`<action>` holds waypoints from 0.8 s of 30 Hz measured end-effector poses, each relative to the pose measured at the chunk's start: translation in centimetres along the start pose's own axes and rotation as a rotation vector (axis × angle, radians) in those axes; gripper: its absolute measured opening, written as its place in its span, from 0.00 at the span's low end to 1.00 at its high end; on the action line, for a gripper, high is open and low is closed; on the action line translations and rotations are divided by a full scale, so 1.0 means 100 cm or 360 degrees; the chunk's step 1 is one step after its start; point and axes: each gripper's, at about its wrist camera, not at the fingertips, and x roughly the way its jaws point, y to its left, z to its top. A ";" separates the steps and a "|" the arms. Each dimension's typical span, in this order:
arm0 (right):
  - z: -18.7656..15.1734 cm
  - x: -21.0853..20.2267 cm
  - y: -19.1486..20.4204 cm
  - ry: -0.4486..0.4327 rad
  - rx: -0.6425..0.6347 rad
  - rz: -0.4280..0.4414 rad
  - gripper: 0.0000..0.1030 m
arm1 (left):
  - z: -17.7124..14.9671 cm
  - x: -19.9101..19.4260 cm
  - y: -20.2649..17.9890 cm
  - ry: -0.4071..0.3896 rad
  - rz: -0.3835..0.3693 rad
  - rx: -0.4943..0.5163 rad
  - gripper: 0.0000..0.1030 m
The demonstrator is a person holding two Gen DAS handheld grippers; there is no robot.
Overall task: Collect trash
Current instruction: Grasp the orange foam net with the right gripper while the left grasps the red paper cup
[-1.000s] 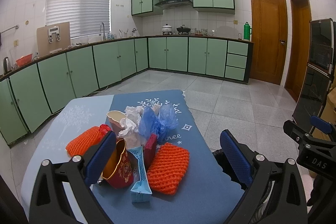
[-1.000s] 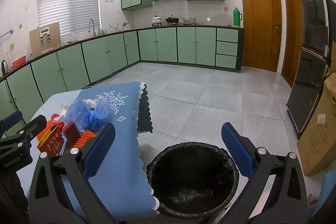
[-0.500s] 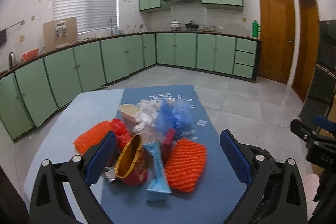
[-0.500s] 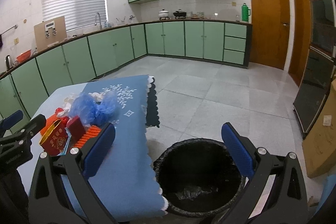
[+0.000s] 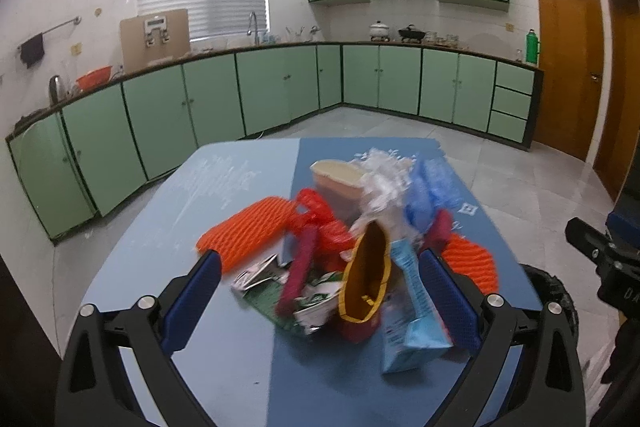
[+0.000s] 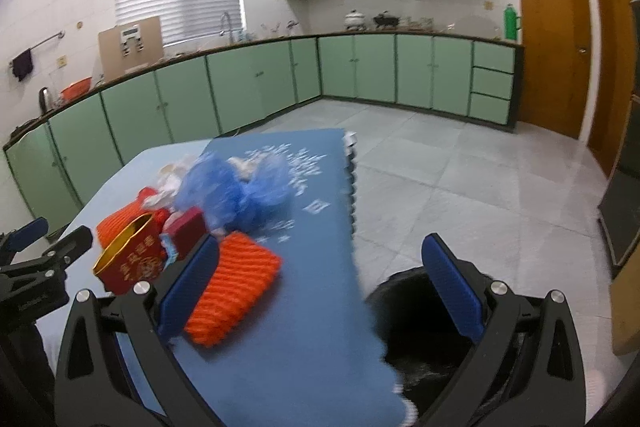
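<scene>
A: What carries it all?

B: A table under a light blue cloth, with a darker blue mat on the right half.

A: And on that?

B: Heaped trash: two orange foam nets, a red-and-gold box, a blue carton, crumpled blue plastic, a paper cup.

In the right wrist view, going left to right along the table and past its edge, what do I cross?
Left gripper → red and gold box → orange foam net → bare blue tablecloth → black trash bin on the floor.
</scene>
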 end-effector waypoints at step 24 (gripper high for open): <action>-0.041 0.070 0.059 0.0409 -0.0121 0.0322 0.36 | -0.025 0.024 0.030 0.0127 -0.0042 -0.0074 0.91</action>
